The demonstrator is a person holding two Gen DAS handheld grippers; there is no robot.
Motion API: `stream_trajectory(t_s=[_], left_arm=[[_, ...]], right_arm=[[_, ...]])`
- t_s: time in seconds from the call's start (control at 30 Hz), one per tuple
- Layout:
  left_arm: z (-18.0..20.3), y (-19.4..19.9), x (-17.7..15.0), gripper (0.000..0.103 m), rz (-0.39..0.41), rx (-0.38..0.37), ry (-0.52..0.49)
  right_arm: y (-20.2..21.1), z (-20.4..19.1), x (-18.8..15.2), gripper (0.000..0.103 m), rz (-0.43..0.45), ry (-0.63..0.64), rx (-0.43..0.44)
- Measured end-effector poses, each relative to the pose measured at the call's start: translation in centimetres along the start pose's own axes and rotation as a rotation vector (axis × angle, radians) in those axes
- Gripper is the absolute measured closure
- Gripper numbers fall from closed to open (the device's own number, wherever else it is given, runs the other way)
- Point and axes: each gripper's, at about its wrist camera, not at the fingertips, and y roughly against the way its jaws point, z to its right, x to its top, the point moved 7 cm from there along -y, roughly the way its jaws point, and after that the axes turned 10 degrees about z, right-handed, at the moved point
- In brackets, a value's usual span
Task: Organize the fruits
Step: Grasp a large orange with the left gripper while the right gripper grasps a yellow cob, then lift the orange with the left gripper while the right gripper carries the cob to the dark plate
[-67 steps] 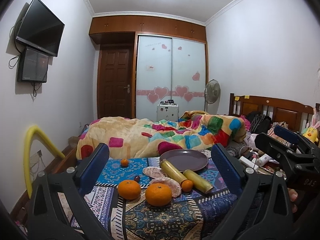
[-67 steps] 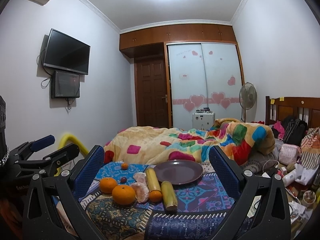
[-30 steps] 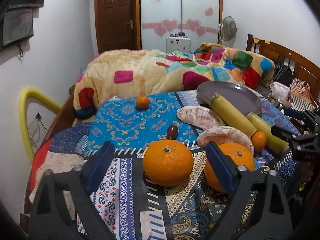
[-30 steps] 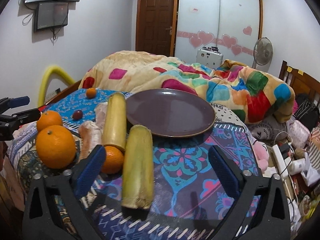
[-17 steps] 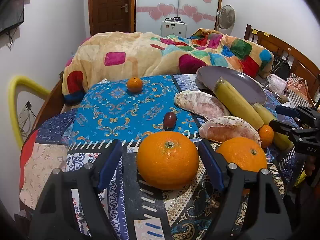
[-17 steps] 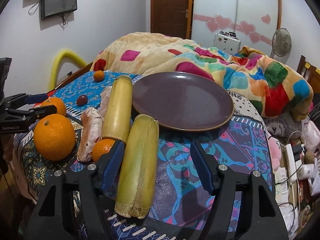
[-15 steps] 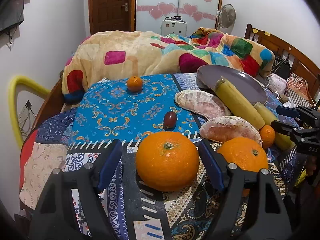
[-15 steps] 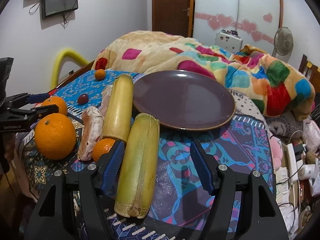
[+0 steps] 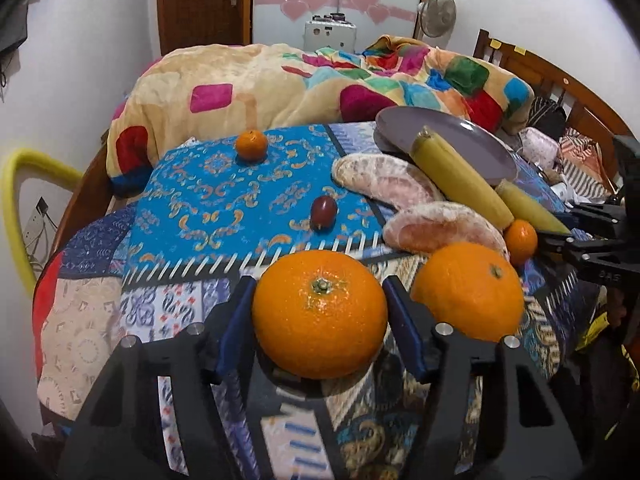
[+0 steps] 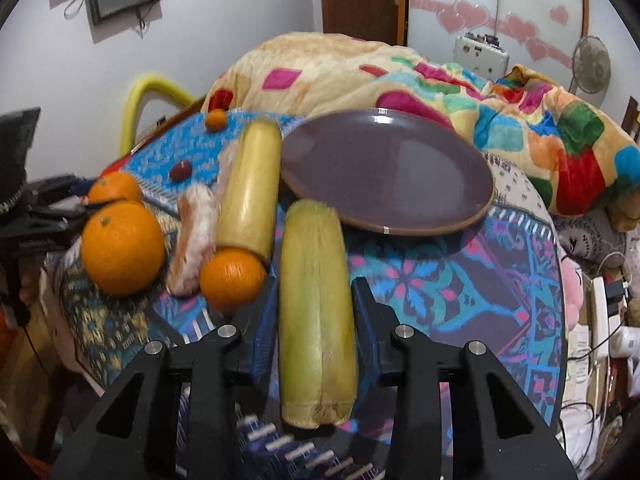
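My left gripper (image 9: pixel 318 296) is shut on a big orange (image 9: pixel 319 314) at the near edge of the patterned cloth. A second big orange (image 9: pixel 468 290) lies just to its right. My right gripper (image 10: pixel 316 304) is shut on the near yellow-green sugarcane piece (image 10: pixel 314 312), which lies lengthwise toward the purple plate (image 10: pixel 386 172). A second sugarcane piece (image 10: pixel 250 192), two peeled pomelo segments (image 9: pixel 436 226), a small tangerine (image 10: pixel 232 280), a far tangerine (image 9: pixel 251 145) and a dark red date (image 9: pixel 323 212) lie on the cloth.
A colourful quilt (image 9: pixel 320 80) is heaped behind the cloth. A yellow tube (image 9: pixel 16 184) curves at the left by the wall. The wooden headboard (image 9: pixel 552 80) and clutter with cables (image 10: pixel 600 312) stand at the right.
Both grippers have moved down and forward and closed: the left jaws now clamp the big orange, the right jaws now clamp the near sugarcane piece.
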Motion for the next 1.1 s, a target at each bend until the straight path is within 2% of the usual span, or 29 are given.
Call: stream_trajectory(t_s=[0.07, 0.17, 0.37, 0.5, 0.77, 1.1], left_arm=[[-0.3, 0.6, -0.5, 0.039, -0.008, -0.002, 0.003], [-0.3, 1.0, -0.8, 0.038, -0.010, -0.008, 0.003], [-0.2, 0.0, -0.9, 0.038, -0.035, 0.013, 0.007], [-0.3, -1.0, -1.3, 0.038, -0.053, 0.001, 0.027], [-0.1, -0.7, -0.4, 0.039, -0.013, 0.014, 0.025], [2.5, 2.1, 3.1, 0.039, 0.103, 0.005, -0.018]], right_arm=[[0.1, 0.2, -1.1, 0.070, -0.026, 0.005, -0.010], [1.0, 0.3, -1.6, 0.070, -0.018, 0.002, -0.022], [0.5, 0.5, -0.9, 0.069, -0.012, -0.036, 0.005], [-0.2, 0.4, -0.3, 0.069, 0.004, -0.046, 0.020], [-0.1, 0.2, -0.2, 0.070, 0.053, -0.031, 0.012], [2.8, 1.0, 0.9, 0.070, 0.128, -0.020, -0.036]])
